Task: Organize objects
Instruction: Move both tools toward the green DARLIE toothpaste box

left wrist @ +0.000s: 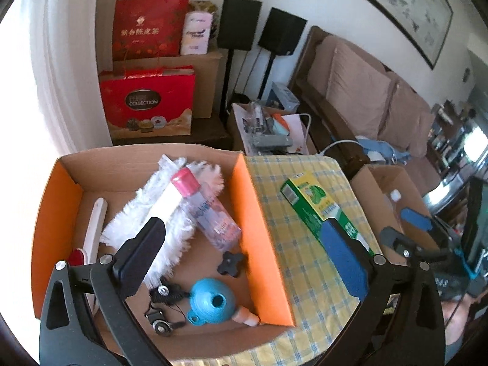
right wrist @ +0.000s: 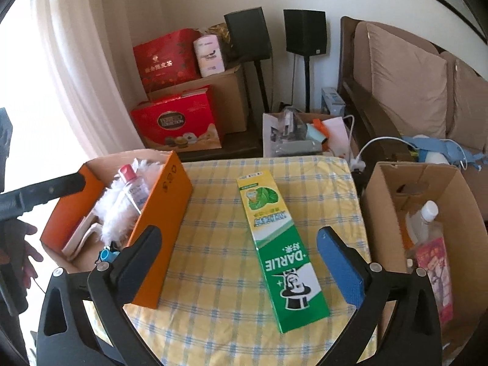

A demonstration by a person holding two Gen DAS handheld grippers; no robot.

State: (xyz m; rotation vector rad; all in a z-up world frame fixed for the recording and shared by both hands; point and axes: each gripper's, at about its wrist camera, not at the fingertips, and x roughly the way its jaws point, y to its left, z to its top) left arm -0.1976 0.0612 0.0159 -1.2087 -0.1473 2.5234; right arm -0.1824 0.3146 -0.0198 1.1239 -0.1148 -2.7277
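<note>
An orange-walled cardboard box (left wrist: pixel 265 228) (right wrist: pixel 164 213) stands on the left of a table with a yellow checked cloth (right wrist: pixel 213 274). Inside lie a pink-capped clear bottle (left wrist: pixel 207 210) (right wrist: pixel 132 184), a white fluffy duster (left wrist: pixel 158 207) (right wrist: pixel 117 210), a blue funnel (left wrist: pixel 210 302), a black knob (left wrist: pixel 231 262) and a white brush (left wrist: pixel 91 235). A green toothpaste box (left wrist: pixel 317 201) (right wrist: pixel 280 244) lies flat on the cloth. My left gripper (left wrist: pixel 241 228) hangs open above the orange box, holding nothing. My right gripper (right wrist: pixel 239 235) is open over the cloth, with the toothpaste box lying below between its fingers, untouched.
A brown carton (right wrist: pixel 427 183) beside the table's right edge holds a white-capped bottle (right wrist: pixel 427 213) and a pink packet. Behind the table are red gift boxes (right wrist: pixel 177 122), two speakers on stands, a cluttered low box (right wrist: pixel 299 134) and a sofa (right wrist: pixel 411 91).
</note>
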